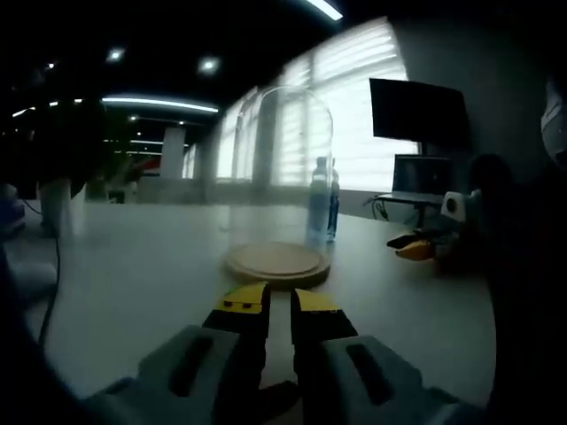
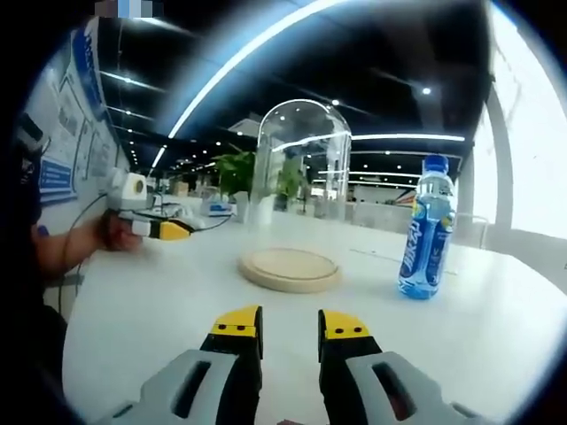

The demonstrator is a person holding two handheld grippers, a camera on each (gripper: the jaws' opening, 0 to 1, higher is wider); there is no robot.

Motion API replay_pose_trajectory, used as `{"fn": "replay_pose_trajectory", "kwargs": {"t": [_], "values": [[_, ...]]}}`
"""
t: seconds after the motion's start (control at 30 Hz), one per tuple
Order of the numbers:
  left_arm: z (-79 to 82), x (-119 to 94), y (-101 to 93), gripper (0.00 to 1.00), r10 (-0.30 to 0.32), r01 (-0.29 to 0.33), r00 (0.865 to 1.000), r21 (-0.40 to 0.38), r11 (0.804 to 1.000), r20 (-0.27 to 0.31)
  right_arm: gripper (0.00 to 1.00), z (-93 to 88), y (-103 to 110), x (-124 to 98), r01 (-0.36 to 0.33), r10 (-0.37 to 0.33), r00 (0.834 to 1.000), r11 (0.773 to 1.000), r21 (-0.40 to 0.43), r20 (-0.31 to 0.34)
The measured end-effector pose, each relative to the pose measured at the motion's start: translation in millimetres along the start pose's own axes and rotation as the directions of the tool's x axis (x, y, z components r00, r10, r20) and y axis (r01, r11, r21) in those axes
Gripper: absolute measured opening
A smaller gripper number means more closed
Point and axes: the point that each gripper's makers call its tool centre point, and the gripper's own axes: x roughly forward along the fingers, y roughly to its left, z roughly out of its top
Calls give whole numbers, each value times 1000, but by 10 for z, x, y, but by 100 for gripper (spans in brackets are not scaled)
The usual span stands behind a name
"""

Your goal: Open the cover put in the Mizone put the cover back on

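Note:
A clear glass dome cover [image 1: 283, 150] [image 2: 301, 159] stands on a round wooden base [image 1: 276, 261] [image 2: 290, 268] in the middle of the white table. A blue Mizone bottle [image 2: 425, 235] stands upright to the right of the base, apart from it; in the left gripper view the bottle [image 1: 324, 208] shows through the dome's far side. My left gripper [image 1: 280, 297] sits just short of the base, jaws almost together with nothing between them. My right gripper [image 2: 290, 323] hovers low in front of the base, jaws slightly apart and empty. Each gripper also shows in the other's view: right gripper [image 1: 415, 246], left gripper [image 2: 168, 230].
The white table [image 1: 133, 266] has bare surface all around the base. A dark cable [image 1: 55, 266] runs along its left side. A monitor [image 1: 416, 111] stands at the back right before bright windows. A person's hand [image 2: 115, 235] holds the left gripper.

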Motion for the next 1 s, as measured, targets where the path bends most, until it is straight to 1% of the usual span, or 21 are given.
{"fn": "replay_pose_trajectory", "kwargs": {"t": [0.13,0.33,0.53,0.7,0.77,0.83,0.93,1.0], "values": [[0,-3,2,5,1,-1,1000,2,1000,0,18,-24,-37,3,-3,3,1000,1000,-11,-3],[2,-4,5,5,2,-2,1000,-2,1000,1,20,-15,-7,2,-2,2,1000,1000,-16,-5],[27,-10,-12,6,-6,6,1000,-3,1000,14,20,-6,-8,-1,7,-7,1000,1000,-15,-1],[54,-11,17,6,0,2,1000,-41,999,27,23,30,-39,-12,-1,1,1000,1000,23,20],[52,-6,11,10,-3,4,1000,-46,999,25,24,41,-41,-5,0,-1,1000,1000,31,24],[51,6,-19,16,-16,17,1000,-36,999,21,25,50,-31,7,-3,2,1000,1000,25,23],[61,18,-61,17,-27,27,999,-2,1000,23,26,74,-8,35,-11,11,1000,1000,12,22],[78,22,-77,19,-36,36,999,0,999,27,28,88,-4,51,-16,16,1000,1000,0,17]]}}
